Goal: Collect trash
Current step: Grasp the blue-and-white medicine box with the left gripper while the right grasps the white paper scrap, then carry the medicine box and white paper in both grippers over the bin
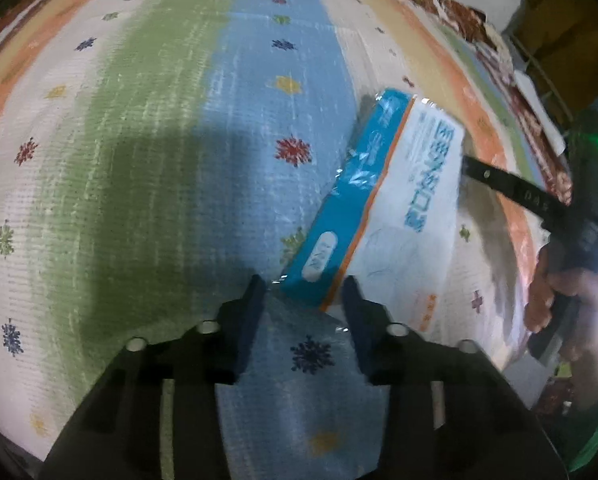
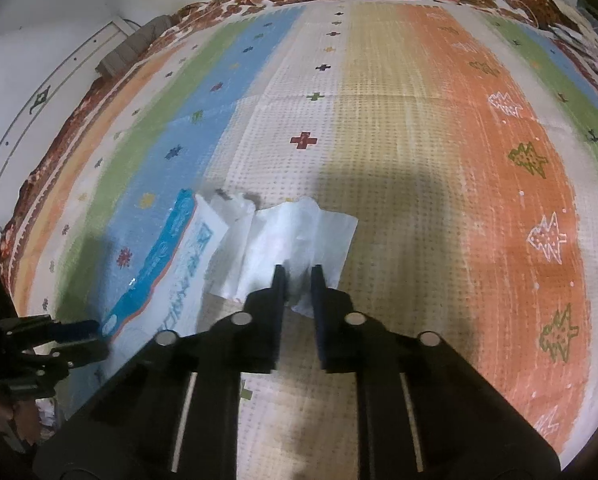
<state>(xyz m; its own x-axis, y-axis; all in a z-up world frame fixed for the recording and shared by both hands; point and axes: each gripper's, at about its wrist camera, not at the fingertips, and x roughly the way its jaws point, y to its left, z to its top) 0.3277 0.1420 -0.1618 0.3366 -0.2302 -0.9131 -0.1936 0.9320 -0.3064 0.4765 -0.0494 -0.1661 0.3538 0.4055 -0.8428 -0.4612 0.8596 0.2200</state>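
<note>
Left gripper [image 1: 305, 286] is pinching the blue-and-white packet [image 1: 383, 208] corner at lower centre, seemingly; right gripper [image 2: 299, 274] is clamping white paper [image 2: 299, 236] on the striped mat [image 2: 419, 140].

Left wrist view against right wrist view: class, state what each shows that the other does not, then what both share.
Only the left wrist view shows the person's hand gripping the right tool, and the blue end of the packet between the left gripper fingers. Only the right wrist view shows the white tissue pinched in the right gripper, the orange stripe with tree shapes, and the wall. Both show the blue-and-white packet, the striped mat and both grippers.
</note>
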